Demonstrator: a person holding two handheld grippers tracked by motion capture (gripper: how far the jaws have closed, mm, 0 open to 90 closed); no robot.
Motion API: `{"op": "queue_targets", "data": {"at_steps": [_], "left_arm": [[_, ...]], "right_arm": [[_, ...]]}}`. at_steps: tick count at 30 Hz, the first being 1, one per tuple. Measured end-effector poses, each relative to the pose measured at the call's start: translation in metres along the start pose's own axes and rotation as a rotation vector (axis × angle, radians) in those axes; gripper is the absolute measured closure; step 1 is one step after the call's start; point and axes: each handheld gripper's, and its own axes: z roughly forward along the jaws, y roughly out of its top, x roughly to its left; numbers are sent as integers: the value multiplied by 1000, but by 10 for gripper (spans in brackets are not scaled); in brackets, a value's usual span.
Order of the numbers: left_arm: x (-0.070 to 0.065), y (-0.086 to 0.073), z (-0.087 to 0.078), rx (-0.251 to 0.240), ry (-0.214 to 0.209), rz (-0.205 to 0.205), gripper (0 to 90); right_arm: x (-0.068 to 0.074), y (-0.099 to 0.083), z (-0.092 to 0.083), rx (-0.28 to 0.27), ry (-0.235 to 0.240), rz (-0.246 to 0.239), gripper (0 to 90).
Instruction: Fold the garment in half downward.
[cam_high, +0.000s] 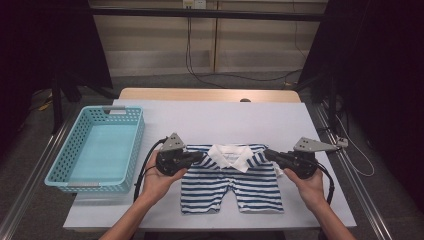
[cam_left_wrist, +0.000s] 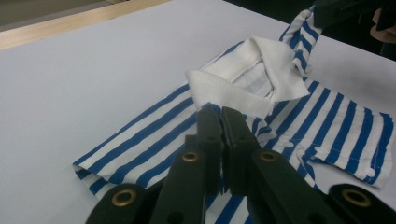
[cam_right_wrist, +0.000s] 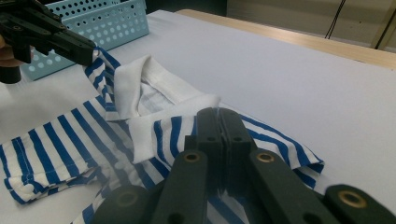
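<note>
**Both grippers pinching the shoulders of the striped shirt**

A small blue-and-white striped cotton shirt with a white collar (cam_high: 231, 179) lies flat at the near middle of the white table (cam_high: 210, 120), its collar pointing away from the person. The left gripper (cam_high: 200, 156), held in the person's left hand (cam_high: 159, 180), has its jaws pressed together on the shirt's left shoulder, just beside the collar; in the left gripper view the striped cloth is nipped at the jaw tips. The right gripper (cam_high: 267, 153), in the right hand (cam_high: 310, 185), is clamped the same way on the shirt's right shoulder. A light blue perforated plastic basket (cam_high: 97, 150) stands to the left of the shirt, well apart from it.
</note>
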Motion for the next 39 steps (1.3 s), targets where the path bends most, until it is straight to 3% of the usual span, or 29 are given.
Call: {"op": "queue_targets", "data": {"at_steps": [4,5,12,31,35,39], "left_arm": [[-5,-6,1,37,-13,18,871],[-7,-7,1,36,-19,4,871],[-12,-14,2,72,-28,13,872],[-21,-26,-15,72,-23,15,872],[-26,-34,-12,112,-32,25,872],[-30,-35,-13,117,-36,28,872]], "right_arm": [[3,-5,-1,11,5,-4,889],[4,-6,-2,20,5,-8,889],[10,-9,-7,28,20,-15,889],[21,-24,-14,80,43,-23,889],[24,-29,-16,88,47,-14,889],[26,-34,-18,121,51,-17,889]]}}
